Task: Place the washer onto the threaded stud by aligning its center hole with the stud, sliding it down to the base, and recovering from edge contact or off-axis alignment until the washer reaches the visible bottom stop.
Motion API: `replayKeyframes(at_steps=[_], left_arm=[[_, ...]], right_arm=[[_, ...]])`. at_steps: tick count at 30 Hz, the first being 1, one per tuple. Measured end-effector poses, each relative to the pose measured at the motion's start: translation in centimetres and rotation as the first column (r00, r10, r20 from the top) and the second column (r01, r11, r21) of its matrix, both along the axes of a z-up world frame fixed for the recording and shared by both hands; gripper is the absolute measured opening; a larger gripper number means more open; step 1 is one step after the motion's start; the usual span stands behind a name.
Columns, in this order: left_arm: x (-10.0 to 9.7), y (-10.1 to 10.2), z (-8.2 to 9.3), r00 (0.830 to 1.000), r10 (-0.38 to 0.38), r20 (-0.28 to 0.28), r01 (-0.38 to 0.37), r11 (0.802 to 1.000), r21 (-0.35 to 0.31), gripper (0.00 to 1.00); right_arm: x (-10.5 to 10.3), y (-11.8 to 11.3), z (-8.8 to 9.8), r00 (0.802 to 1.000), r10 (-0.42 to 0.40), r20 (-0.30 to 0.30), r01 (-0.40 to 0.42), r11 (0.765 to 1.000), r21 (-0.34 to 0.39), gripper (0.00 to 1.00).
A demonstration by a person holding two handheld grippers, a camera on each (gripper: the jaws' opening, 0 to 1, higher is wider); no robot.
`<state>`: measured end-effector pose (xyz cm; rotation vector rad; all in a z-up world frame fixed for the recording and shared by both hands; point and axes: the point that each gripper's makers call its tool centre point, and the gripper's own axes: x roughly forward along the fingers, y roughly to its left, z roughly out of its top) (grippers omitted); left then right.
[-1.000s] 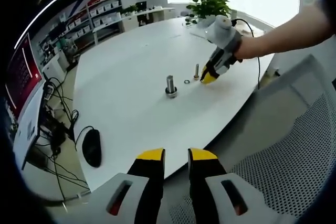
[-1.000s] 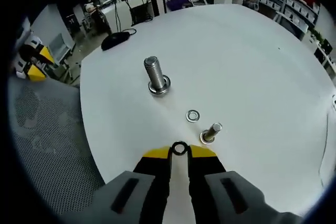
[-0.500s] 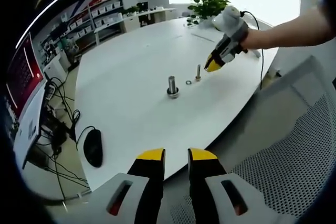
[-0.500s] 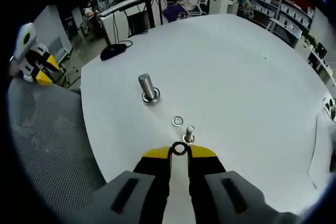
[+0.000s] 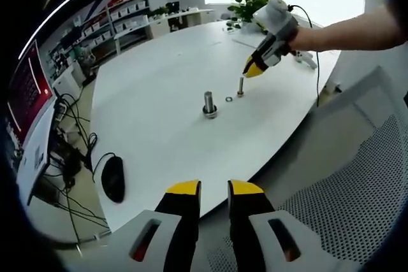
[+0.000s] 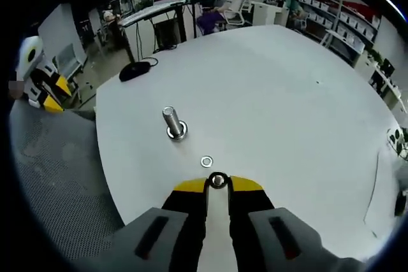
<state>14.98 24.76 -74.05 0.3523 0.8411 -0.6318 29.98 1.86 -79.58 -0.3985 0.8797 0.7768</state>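
White and rounded, the table point(image 6: 287, 93) stands in an office with shelving along the far walls, a mouse point(image 5: 112, 179) near its edge and a plant point(image 5: 250, 6) at the far side. Two upright bolts are seen on it: a larger one point(image 6: 172, 122) standing on its head, and a smaller stud point(image 5: 241, 86) to its right in the left gripper view. A spare washer point(image 6: 206, 161) lies flat between them.

A dark washer point(image 6: 218, 181) is pinched at the tips of the right gripper point(image 6: 218, 183), whose jaws are closed to a narrow gap around it. In the right gripper view the stud top appears inside the washer's hole; in the left gripper view the right gripper point(image 5: 252, 71) is seen just above the stud. The left gripper point(image 5: 214, 187) is held off the table's near edge, jaws slightly apart and empty.

Misalignment is the likely risk: if the ring is tilted or off-axis, its edge could catch the threads, or it could be dropped beside the stud. The light stud could also be tipped over by a sideways push.
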Motion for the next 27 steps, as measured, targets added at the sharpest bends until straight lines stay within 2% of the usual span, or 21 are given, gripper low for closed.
replayKeyframes(at_steps=[27], left_arm=[[0.14,0.25,0.06,1.000,0.016,0.000,-0.016,1.000,0.000,0.14]], right_arm=[[0.49,0.48,-0.66,0.998,0.060,-0.023,-0.061,0.997,-0.054,0.14]])
